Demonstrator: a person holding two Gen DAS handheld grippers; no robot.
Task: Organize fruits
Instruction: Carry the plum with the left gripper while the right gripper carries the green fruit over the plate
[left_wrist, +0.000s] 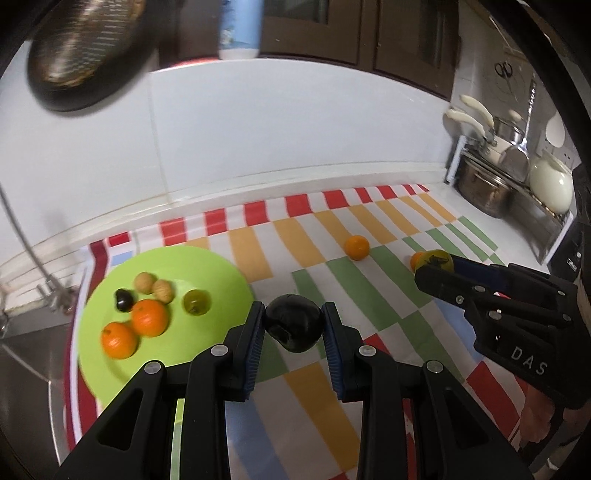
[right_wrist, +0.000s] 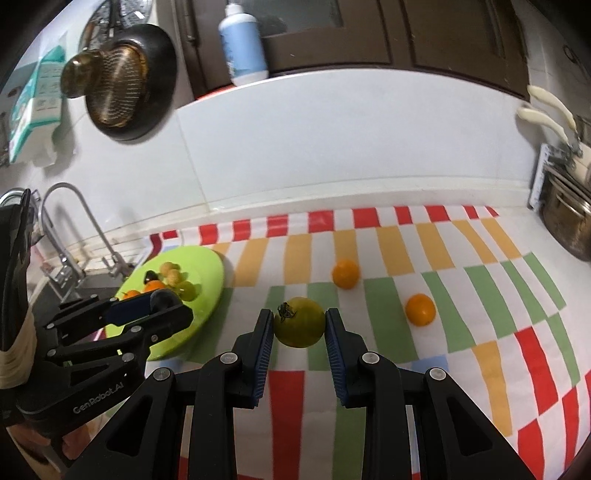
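Observation:
My left gripper (left_wrist: 293, 325) is shut on a black plum-like fruit (left_wrist: 293, 326), held above the cloth just right of the green plate (left_wrist: 221, 266). The plate carries two oranges (left_wrist: 147, 317), two pale round fruits (left_wrist: 153, 286), a small dark fruit (left_wrist: 123, 299) and a yellow-green one (left_wrist: 196, 301). My right gripper (right_wrist: 299, 326) is shut on a yellow-green tomato-like fruit (right_wrist: 300, 322) with a dry stem. Two oranges (right_wrist: 345, 273) (right_wrist: 420, 309) lie loose on the striped cloth (right_wrist: 480, 295). In the right wrist view my left gripper (right_wrist: 155, 301) hangs over the plate's (right_wrist: 207, 266) near rim.
A sink and tap (right_wrist: 70, 236) sit left of the plate. Pots and a white kettle (left_wrist: 550, 184) fill a rack at the far right. A dark pan (right_wrist: 125, 85) hangs on the white wall, and a blue bottle (right_wrist: 242, 40) stands on the ledge above.

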